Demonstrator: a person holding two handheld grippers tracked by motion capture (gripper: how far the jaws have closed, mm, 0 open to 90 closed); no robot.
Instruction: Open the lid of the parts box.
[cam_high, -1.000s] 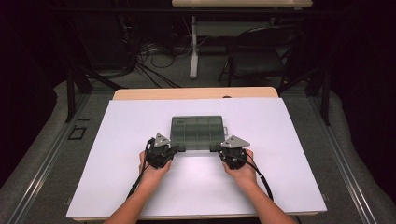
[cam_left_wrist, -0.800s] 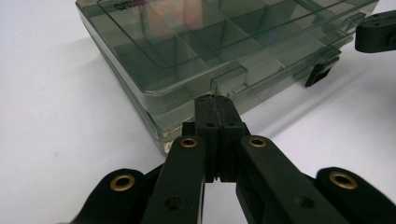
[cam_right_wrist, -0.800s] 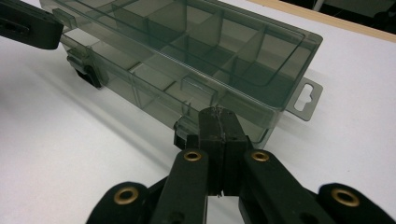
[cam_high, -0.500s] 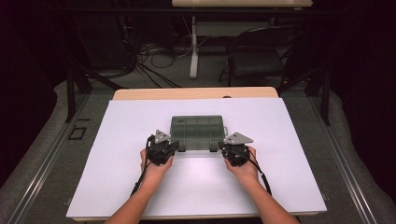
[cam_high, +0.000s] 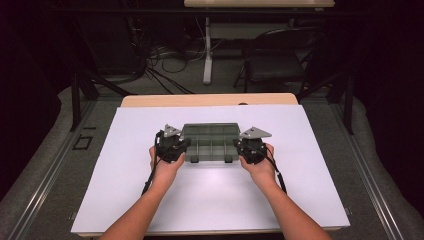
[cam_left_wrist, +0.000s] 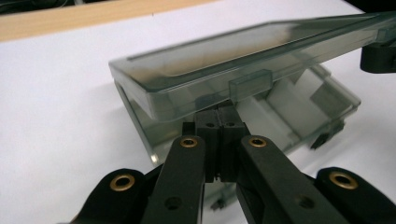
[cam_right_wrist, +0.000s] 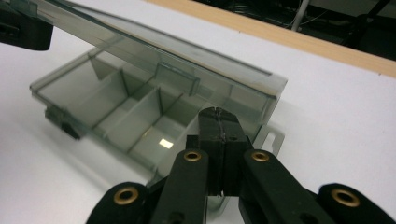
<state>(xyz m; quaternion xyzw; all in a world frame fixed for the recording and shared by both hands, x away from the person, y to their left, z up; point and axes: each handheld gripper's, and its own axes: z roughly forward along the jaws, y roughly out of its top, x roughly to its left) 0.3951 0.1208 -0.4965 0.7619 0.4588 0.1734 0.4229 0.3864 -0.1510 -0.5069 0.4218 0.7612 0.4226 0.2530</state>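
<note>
High view: both closed grippers, left gripper (cam_high: 184, 148) and right gripper (cam_high: 240, 148), seemingly prop lid (cam_high: 210, 131).

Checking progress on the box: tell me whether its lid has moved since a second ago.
Yes. The lid has swung up at its front edge. Earlier it lay flat on the box, hiding the compartments; now they show, while the box sits on the same spot of the table.

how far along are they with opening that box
Done: the lid of the smoky plastic compartment box is unlatched and raised off the base at its front edge. In hand: the shut left gripper and shut right gripper each prop a front corner from beneath. Left: swinging the lid fully back; the dividers show, with no contents that I can make out.
</note>
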